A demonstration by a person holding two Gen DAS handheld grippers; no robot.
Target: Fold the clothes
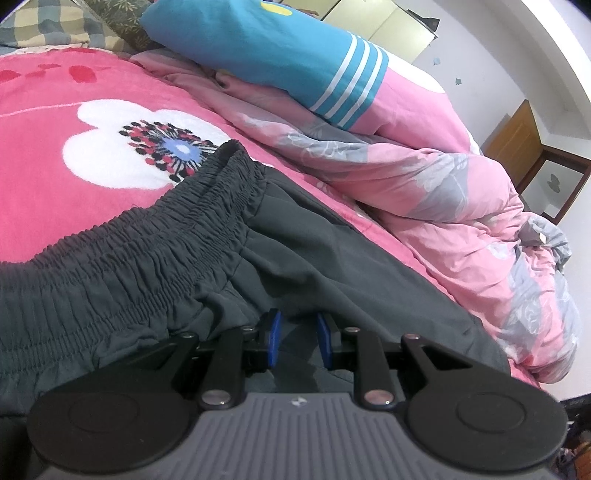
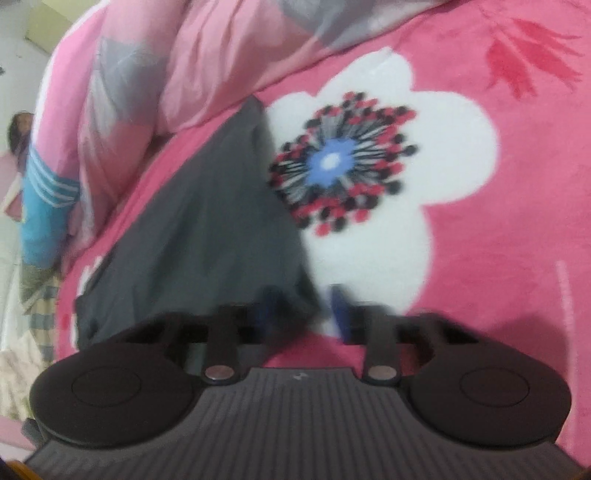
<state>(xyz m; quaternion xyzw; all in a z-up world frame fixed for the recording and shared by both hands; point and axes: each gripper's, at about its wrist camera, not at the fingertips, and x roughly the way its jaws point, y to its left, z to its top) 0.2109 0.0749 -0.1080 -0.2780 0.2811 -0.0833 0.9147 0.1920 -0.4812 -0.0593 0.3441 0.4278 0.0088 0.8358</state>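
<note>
Dark grey shorts (image 1: pixel 207 258) with a ruched elastic waistband (image 1: pixel 147 236) lie on a pink blanket with a big white flower (image 1: pixel 110 155). My left gripper (image 1: pixel 298 332) is low over the shorts just below the waistband, jaws a little apart with cloth between the blue pads. In the blurred right wrist view the shorts (image 2: pixel 207 229) lie left of the flower (image 2: pixel 369 166). My right gripper (image 2: pixel 304 314) is open over the edge of the shorts, one pad on the cloth side, the other over the blanket.
A crumpled pink and grey quilt (image 1: pixel 424 206) lies along the far side of the shorts. A blue and pink pillow (image 1: pixel 280 55) rests on it. A checked pillow (image 1: pixel 48 26) is at the head. A wooden cabinet (image 1: pixel 517 136) stands beyond the bed.
</note>
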